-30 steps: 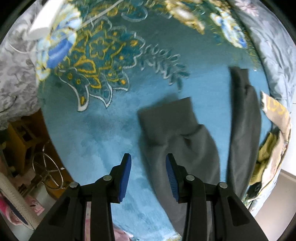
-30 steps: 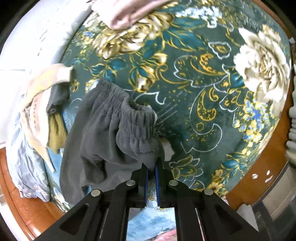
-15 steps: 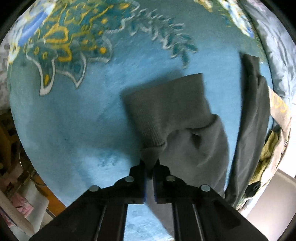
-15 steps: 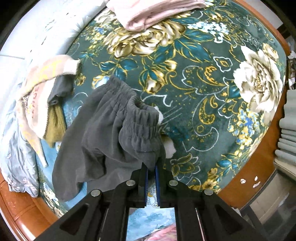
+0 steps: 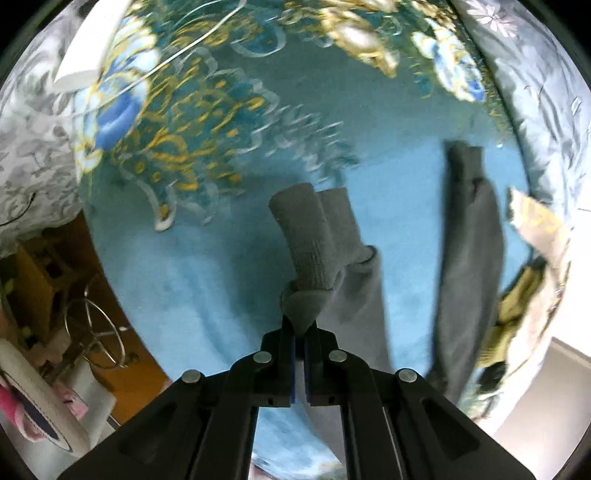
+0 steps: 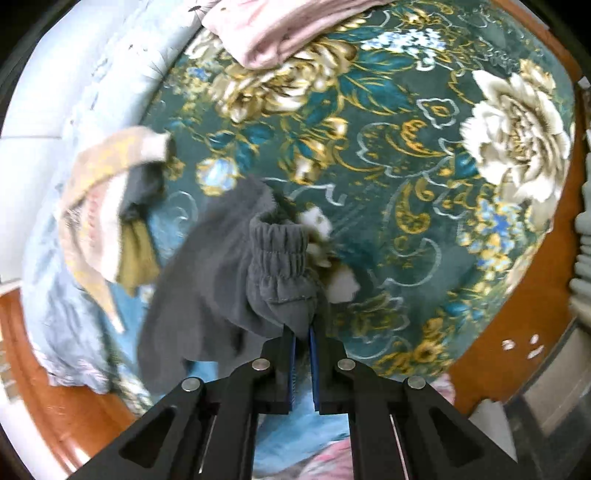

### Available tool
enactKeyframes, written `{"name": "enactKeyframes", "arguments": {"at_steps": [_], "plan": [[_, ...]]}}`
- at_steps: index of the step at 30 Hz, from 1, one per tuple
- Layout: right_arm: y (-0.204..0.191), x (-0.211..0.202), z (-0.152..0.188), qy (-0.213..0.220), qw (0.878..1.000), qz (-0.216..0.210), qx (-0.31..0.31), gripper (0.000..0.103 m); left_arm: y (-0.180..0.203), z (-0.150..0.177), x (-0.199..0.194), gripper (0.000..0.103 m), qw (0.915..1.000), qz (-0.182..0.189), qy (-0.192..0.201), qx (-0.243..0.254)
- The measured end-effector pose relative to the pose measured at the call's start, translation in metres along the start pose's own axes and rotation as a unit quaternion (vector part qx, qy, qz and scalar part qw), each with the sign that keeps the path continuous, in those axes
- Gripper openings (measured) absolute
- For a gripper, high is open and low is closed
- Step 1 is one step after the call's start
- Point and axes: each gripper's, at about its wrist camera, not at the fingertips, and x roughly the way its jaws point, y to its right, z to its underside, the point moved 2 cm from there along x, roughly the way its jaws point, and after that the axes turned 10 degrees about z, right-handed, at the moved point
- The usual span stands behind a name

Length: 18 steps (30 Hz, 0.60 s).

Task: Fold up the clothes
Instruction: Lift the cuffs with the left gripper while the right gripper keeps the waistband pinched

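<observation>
Surface: plush bedspread (image 5: 229,258), plain blue w/ teal-gold floral print toward top of left view; dark green w/ large cream peonies in right view (image 6: 424,155). Grey-patterned quilt (image 5: 535,92) along upper right edge, left view. Wooden frame/floor (image 6: 517,314) at lower right, right view; wire stand (image 5: 96,332) at lower left, left view. Pink garment (image 6: 280,33) top centre, right view. Pile of beige/yellow clothes (image 6: 110,221) at left, right view.

Item: grey sweatpants (image 6: 229,288). Left gripper (image 5: 300,328) pinched closed on ribbed leg cuff (image 5: 314,236), centre of left view; other leg (image 5: 469,251) hangs at right. Right gripper (image 6: 303,336) clamped on elastic waistband (image 6: 280,251), centre of right view.

Change vs 0.5 s ago: cuff, then flat on spread, now raised and folded over; more floral print back in left view. Waistband bunched narrower, pants appear lifted higher, though blur makes this approx.
</observation>
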Motion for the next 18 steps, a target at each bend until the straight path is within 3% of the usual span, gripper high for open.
{"name": "enactKeyframes", "arguments": {"at_steps": [7,12,14,18], "plan": [[-0.061,-0.008,-0.035,-0.021,0.999,-0.026,0.009,0.007,0.06,-0.033,-0.005,0.003,0.9991,0.002,-0.024,-0.035],[-0.095,0.0,-0.062,-0.052,0.997,-0.042,0.05,0.007,0.139,-0.065,0.023,0.003,0.997,-0.015,-0.03,-0.069],[-0.103,0.003,-0.068,-0.053,0.996,-0.047,0.062,0.008,0.159,-0.074,0.041,0.003,0.9944,-0.024,-0.03,-0.098],[-0.123,0.009,-0.079,-0.052,0.994,-0.056,0.073,0.011,0.187,-0.089,0.07,0.003,0.9919,-0.062,-0.016,-0.109]]}}
